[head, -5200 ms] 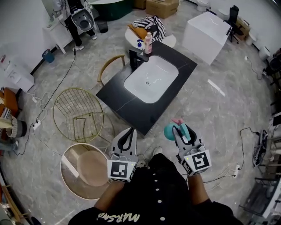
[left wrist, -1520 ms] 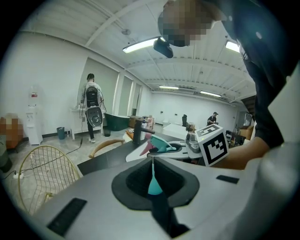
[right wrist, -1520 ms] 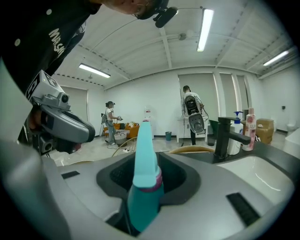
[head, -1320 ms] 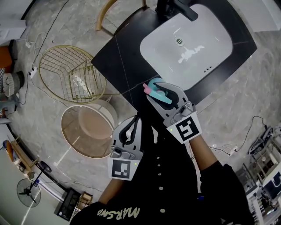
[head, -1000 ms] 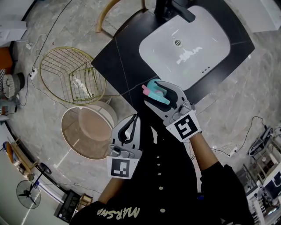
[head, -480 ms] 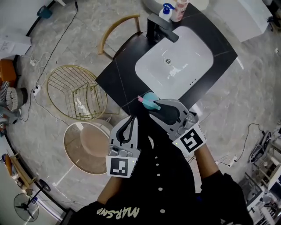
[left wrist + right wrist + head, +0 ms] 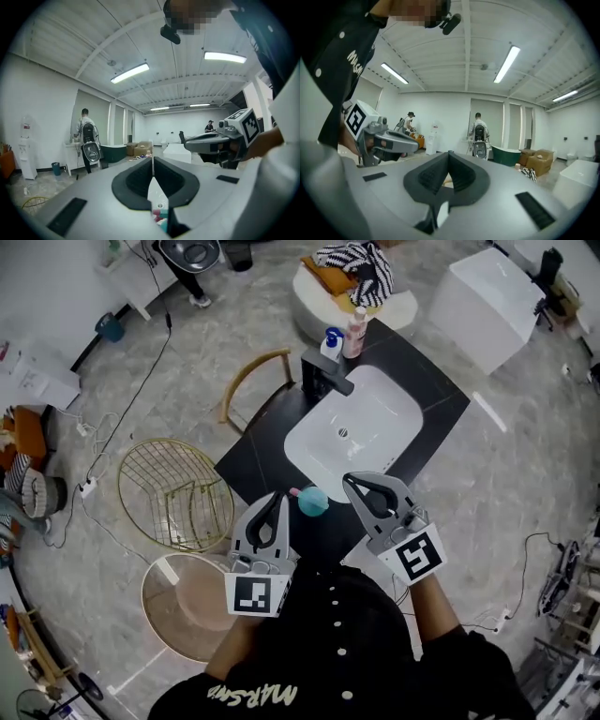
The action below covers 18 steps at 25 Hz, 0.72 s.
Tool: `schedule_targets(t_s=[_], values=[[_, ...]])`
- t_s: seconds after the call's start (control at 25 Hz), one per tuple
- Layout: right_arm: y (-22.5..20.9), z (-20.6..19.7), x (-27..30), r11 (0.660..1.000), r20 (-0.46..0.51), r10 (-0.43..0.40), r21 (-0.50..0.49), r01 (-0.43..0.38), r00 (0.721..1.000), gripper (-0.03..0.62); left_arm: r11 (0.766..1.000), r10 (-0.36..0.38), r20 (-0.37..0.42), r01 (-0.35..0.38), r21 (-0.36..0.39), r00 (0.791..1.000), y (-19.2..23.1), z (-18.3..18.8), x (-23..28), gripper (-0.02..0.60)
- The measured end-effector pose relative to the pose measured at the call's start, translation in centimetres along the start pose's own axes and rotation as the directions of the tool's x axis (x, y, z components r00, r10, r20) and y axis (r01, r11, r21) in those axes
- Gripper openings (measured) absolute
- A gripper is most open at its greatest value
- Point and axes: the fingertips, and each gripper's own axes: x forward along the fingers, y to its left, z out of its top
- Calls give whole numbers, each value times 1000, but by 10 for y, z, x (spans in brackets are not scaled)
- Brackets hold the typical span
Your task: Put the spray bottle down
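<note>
1. The teal spray bottle (image 7: 312,500) sits, seemingly upright, on the black vanity top (image 7: 255,456), close to its near edge and just near-left of the white basin (image 7: 352,432).
2. The right gripper (image 7: 351,481) has its jaws pressed together on nothing. The left gripper (image 7: 274,497) is likewise closed and empty.
3. The placing looks done. The bottle lies between both grippers and near the edge, so any sideways sweep could knock it off; lifting away cleanly seems best.

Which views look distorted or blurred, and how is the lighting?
Head view: even light, sharp, floor bends toward the edges, sink bright white. Left gripper view: strong fisheye, dark corners, bright ceiling lamp. Right gripper view: same fisheye, ceiling strip glaring, foreground soft.
</note>
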Motion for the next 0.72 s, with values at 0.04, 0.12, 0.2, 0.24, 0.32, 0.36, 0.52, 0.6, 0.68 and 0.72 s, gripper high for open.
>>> schedule_targets(t_s=[0.04,0.12,0.2,0.24,0.32,0.36,0.52,0.6,0.68,0.72], values=[[-4,10,-5,1000,21,-20,16,20,1000,-5,1000,-2,14,2,5,1000,0,6,2,21],[-11,20,-14,998,12,-57,13,56,998,-5,1000,-3,50,2,24,999,2,18,4,21],[-19,21,-22,995,-25,-102,11,103,994,-5,999,-7,85,4,39,996,1,29,7,21],[-24,21,-26,992,-36,-126,18,127,991,-5,999,-10,97,6,45,995,0,34,8,21],[-33,22,-35,984,-39,-171,34,173,984,-5,999,-18,114,13,51,993,-3,42,10,21],[-37,22,-41,980,-39,-196,35,197,980,-5,999,-24,118,18,51,993,-5,45,11,21],[-51,24,-61,953,-30,-301,29,301,953,-5,998,-39,139,30,60,990,-7,52,13,21],[-56,28,-71,940,2,-341,32,340,940,-4,997,-44,149,33,75,988,-7,55,14,21],[-61,28,-80,929,26,-369,41,368,929,-5,996,-50,145,38,80,988,-8,54,14,21],[-64,27,-82,924,21,-381,46,380,924,-5,996,-53,145,42,82,988,-9,53,15,21]])
